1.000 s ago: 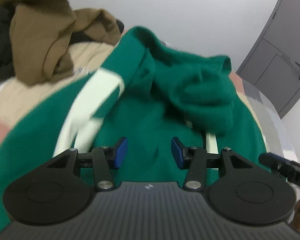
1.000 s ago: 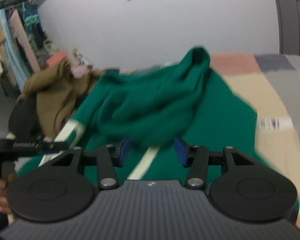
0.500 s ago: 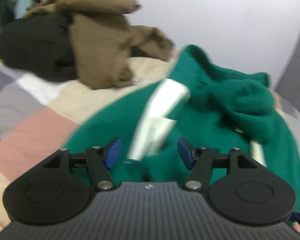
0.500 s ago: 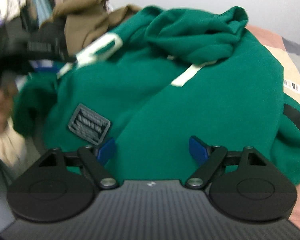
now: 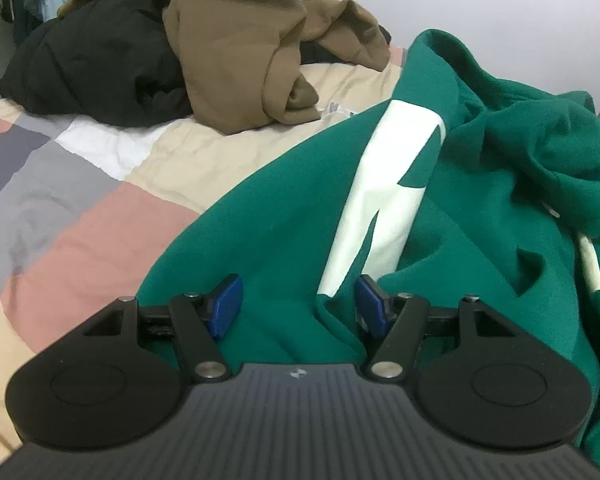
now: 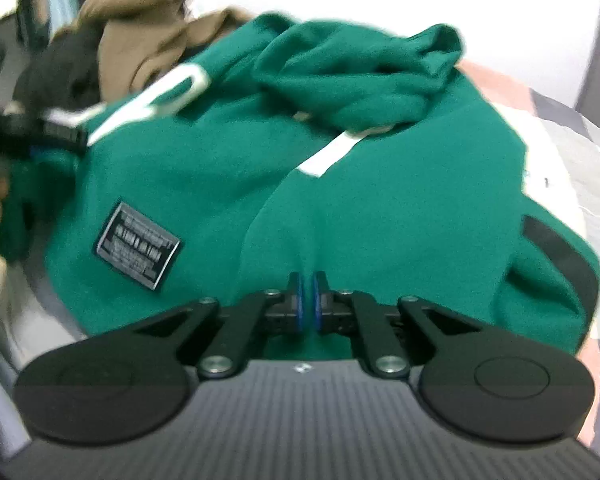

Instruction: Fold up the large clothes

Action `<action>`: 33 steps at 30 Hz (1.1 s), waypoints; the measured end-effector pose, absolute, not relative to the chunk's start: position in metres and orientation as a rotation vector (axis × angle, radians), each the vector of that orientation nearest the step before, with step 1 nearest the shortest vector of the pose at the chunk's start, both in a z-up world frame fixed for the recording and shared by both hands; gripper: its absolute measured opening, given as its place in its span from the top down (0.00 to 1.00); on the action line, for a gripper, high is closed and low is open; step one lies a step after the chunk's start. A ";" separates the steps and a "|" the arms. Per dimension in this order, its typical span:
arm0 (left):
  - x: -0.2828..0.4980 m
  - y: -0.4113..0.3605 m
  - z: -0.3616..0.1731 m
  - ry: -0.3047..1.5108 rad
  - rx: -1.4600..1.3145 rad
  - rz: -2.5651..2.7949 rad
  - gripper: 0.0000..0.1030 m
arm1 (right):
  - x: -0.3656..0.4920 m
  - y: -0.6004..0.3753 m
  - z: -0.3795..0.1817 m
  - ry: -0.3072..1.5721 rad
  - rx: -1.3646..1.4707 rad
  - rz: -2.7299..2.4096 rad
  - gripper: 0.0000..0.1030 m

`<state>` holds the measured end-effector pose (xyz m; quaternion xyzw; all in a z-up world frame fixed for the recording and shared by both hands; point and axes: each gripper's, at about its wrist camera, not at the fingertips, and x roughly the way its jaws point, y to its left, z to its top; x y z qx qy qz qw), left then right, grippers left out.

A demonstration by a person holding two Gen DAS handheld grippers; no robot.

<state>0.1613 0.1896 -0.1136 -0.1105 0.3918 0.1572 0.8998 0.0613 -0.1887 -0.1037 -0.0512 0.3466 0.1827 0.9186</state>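
Note:
A large green hoodie (image 5: 480, 208) with white stripes lies crumpled on the bed; it also shows in the right wrist view (image 6: 380, 184), with a grey patch (image 6: 136, 246) on its front. My left gripper (image 5: 296, 306) is open, its blue pads either side of a green fold at the hoodie's left edge. My right gripper (image 6: 308, 300) is shut on a pinch of the hoodie's near hem. The left gripper (image 6: 32, 136) also shows blurred at the far left of the right wrist view.
A brown garment (image 5: 240, 48) and a black garment (image 5: 92, 64) are piled at the back left of the bed. The bed has a patchwork cover (image 5: 80, 208) of pink, grey, white and beige. A white wall stands behind.
My right gripper has closed on the hoodie's near hem. My left gripper has swung left and dropped onto the hoodie's left edge, staying open.

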 end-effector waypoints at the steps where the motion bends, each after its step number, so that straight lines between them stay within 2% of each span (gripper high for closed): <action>1: 0.162 0.190 -0.115 0.814 -0.235 0.327 0.37 | 0.062 -0.196 -0.098 0.694 -0.090 0.362 0.93; 3: 0.164 0.195 -0.117 0.818 -0.232 0.334 0.48 | 0.065 -0.211 -0.086 0.662 -0.056 0.330 0.94; 4: 0.164 0.195 -0.117 0.821 -0.225 0.337 0.59 | 0.068 -0.221 -0.079 0.649 -0.036 0.314 0.94; 5: 0.165 0.197 -0.117 0.824 -0.224 0.335 0.75 | 0.071 -0.230 -0.074 0.636 -0.023 0.297 0.94; 7: 0.167 0.203 -0.115 0.825 -0.240 0.327 0.89 | 0.080 -0.252 -0.060 0.610 -0.001 0.256 0.94; 8: 0.167 0.206 -0.111 0.822 -0.247 0.334 0.91 | 0.084 -0.263 -0.054 0.601 0.014 0.240 0.94; 15: 0.181 0.256 -0.063 0.729 -0.208 0.447 0.93 | 0.118 -0.352 -0.008 0.514 0.056 0.115 0.94; 21: 0.221 0.315 -0.039 0.706 -0.173 0.552 0.93 | 0.173 -0.427 0.001 0.467 0.014 -0.077 0.94; 27: 0.267 0.353 -0.077 0.783 -0.202 0.616 0.93 | 0.242 -0.491 -0.042 0.524 0.052 -0.243 0.94; 33: 0.292 0.372 -0.119 0.813 -0.249 0.634 0.92 | 0.289 -0.539 -0.111 0.548 0.266 -0.288 0.94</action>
